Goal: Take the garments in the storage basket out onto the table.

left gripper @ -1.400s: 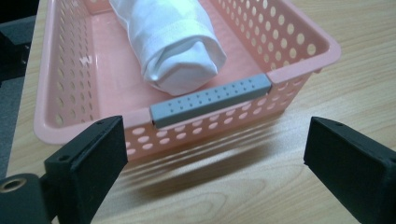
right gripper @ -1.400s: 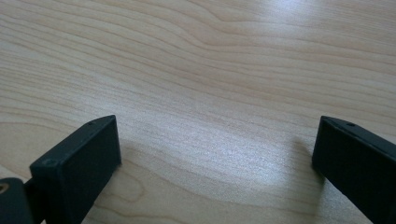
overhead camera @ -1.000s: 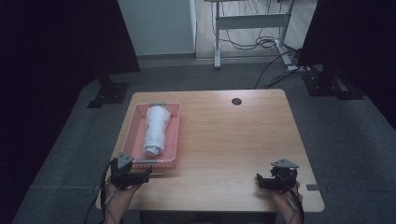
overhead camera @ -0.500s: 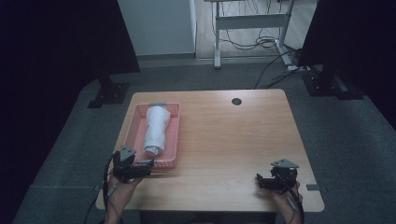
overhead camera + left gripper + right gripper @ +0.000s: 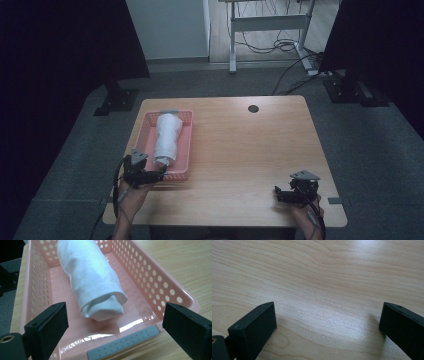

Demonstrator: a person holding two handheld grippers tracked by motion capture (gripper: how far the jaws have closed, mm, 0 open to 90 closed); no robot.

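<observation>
A rolled white cloth bundle [image 5: 167, 138] lies lengthwise inside a pink perforated plastic basket [image 5: 186, 150], which sits on the left part of the light wooden counter [image 5: 250, 150]. In the left gripper view the roll's near end, with its stitched hem folded around it, rests on the basket's glossy floor, slightly nearer the left wall than the right. A grey studded strip [image 5: 123, 342] runs along the basket's near rim.

The left gripper [image 5: 156, 175] hovers at the basket's near short end, its fingers [image 5: 47, 325] spread wide apart, one over each near corner of the basket, holding nothing. The cloth roll lies just beyond them, untouched.

The right gripper [image 5: 278, 195] sits low near the counter's front right corner, well apart from the basket. Its fingers [image 5: 253, 330] are likewise spread wide, with bare wood grain between them.

A small dark round hole [image 5: 253, 108] marks the counter's far edge.
</observation>
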